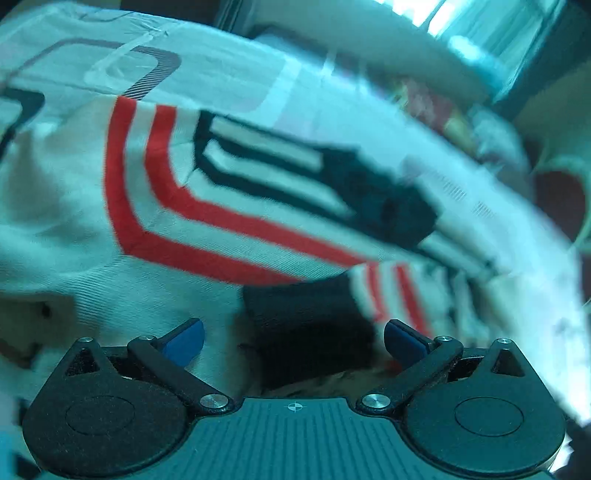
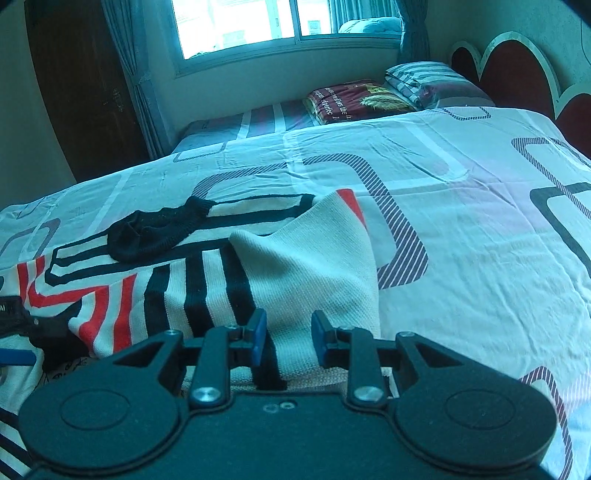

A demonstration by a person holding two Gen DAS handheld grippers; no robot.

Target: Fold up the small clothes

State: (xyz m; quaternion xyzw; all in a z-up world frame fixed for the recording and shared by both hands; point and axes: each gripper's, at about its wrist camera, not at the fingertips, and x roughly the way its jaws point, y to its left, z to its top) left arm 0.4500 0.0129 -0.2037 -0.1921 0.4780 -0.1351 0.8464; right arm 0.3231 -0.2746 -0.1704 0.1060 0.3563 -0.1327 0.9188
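Note:
A cream knit sweater [image 1: 221, 254] with red and black stripes lies spread on the bed and fills the blurred left wrist view. My left gripper [image 1: 293, 341] hangs just over it with its blue pads [image 1: 184, 343] wide apart; a black patch of the knit [image 1: 306, 325] lies between them, not pinched. In the right wrist view my right gripper [image 2: 290, 336] is shut on a cream edge of the sweater [image 2: 303, 266], which rises in a tented fold toward the pads. A small black piece of cloth [image 2: 155, 232], like a sock, rests on the sweater's far part.
The patterned bedsheet [image 2: 461, 221] stretches flat to the right and back. A folded dark red blanket [image 2: 354, 99] and a striped pillow [image 2: 432, 81] sit at the head, by the red headboard [image 2: 517, 70]. A window [image 2: 258, 22] and a dark wardrobe [image 2: 81, 92] stand beyond.

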